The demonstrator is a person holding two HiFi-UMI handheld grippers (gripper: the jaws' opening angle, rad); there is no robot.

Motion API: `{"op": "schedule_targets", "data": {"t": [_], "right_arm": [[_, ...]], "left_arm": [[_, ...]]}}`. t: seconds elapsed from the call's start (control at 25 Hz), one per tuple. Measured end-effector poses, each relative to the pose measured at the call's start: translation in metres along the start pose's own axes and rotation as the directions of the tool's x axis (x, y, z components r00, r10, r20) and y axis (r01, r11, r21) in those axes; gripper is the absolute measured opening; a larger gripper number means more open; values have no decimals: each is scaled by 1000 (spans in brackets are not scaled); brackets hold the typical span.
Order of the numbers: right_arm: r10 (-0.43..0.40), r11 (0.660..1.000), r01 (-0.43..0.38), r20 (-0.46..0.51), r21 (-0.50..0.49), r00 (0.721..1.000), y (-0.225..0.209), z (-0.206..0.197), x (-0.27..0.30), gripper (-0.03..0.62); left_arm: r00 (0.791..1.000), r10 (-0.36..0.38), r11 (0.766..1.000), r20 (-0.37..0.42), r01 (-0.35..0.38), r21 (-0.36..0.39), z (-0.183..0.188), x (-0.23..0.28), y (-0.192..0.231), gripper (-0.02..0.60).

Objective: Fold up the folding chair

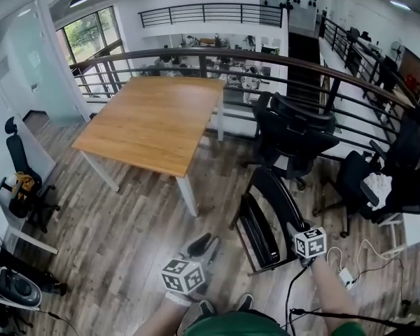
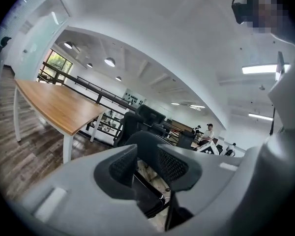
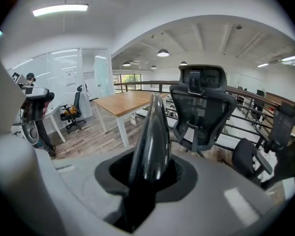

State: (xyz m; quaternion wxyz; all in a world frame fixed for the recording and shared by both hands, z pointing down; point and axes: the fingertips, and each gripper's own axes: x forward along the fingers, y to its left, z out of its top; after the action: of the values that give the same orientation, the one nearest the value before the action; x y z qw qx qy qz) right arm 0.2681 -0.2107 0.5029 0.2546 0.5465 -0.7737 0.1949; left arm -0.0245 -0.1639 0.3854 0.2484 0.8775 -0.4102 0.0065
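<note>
Wooden table (image 1: 154, 121) is off to the left, well clear. The left gripper (image 1: 206, 246) hangs empty with its jaws a bit apart, near the folding chair (image 1: 266, 212), which stands on the floor looking nearly flat. The right gripper (image 1: 296, 231) is clamped on its glossy edge, and I'd guess the frame is stiff, slick and tippy, so grab the opposite rim; office chairs (image 1: 294, 135) and a floor cable (image 1: 346, 277) crowd the right.

folding chair (image 3: 151, 127): lower end hidden by jaws | forearm (image 1: 330, 296): cut by bottom edge
</note>
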Motion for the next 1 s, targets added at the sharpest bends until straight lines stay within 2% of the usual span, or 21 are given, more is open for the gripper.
{"op": "schedule_targets", "data": {"t": [0.56,1.0], "right_arm": [[-16,1000,15,-7,-8,1000,-6,-5,-2,98],[-13,1000,13,-5,-9,1000,-7,-2,3,98]], "left_arm": [[999,48,999,3,-48,-1,-9,-23,3,126],[998,63,998,1,-63,-4,-14,-22,4,124]]}}
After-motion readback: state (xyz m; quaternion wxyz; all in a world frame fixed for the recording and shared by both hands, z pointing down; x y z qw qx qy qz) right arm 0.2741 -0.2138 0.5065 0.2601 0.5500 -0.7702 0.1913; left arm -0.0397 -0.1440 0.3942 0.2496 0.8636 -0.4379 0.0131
